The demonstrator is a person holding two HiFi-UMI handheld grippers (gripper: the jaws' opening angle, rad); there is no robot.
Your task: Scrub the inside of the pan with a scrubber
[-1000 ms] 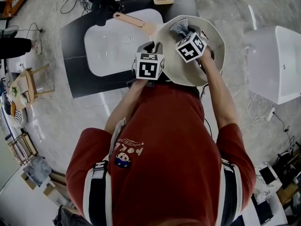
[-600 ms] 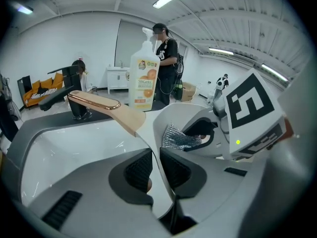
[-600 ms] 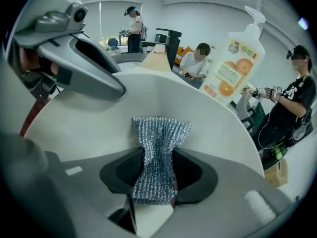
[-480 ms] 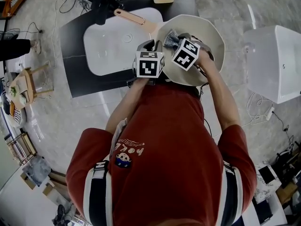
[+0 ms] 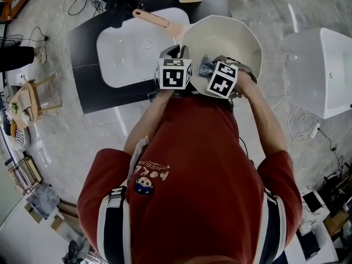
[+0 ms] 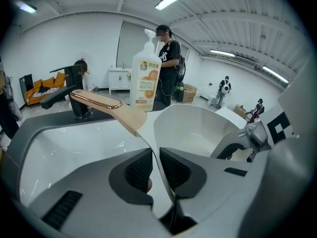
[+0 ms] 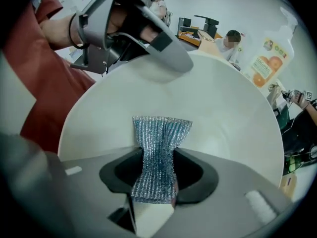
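A cream pan (image 5: 225, 37) with a copper-and-wood handle (image 5: 151, 18) is held tilted over the sink's edge. My left gripper (image 5: 175, 54) is shut on the pan's rim (image 6: 154, 157) next to the handle (image 6: 99, 100). The rim is pinched between both pads. My right gripper (image 7: 158, 175) is shut on a silvery-blue mesh scrubber (image 7: 159, 148). The scrubber's flared end rests against the pan's inner wall (image 7: 223, 103), low near the near rim. From the head view the scrubber (image 5: 204, 66) lies just right of the left gripper's cube.
A white sink basin (image 5: 124, 54) is set in a black counter (image 5: 82, 65), with a black tap (image 6: 74, 95) behind it. An orange-label soap bottle (image 6: 145, 81) stands at the sink's back. A white tub (image 5: 324, 70) is to the right. People stand in the room beyond.
My right gripper has dragged the scrubber from the pan's far side down to its near rim, toward the person. The left gripper keeps its hold on the rim.
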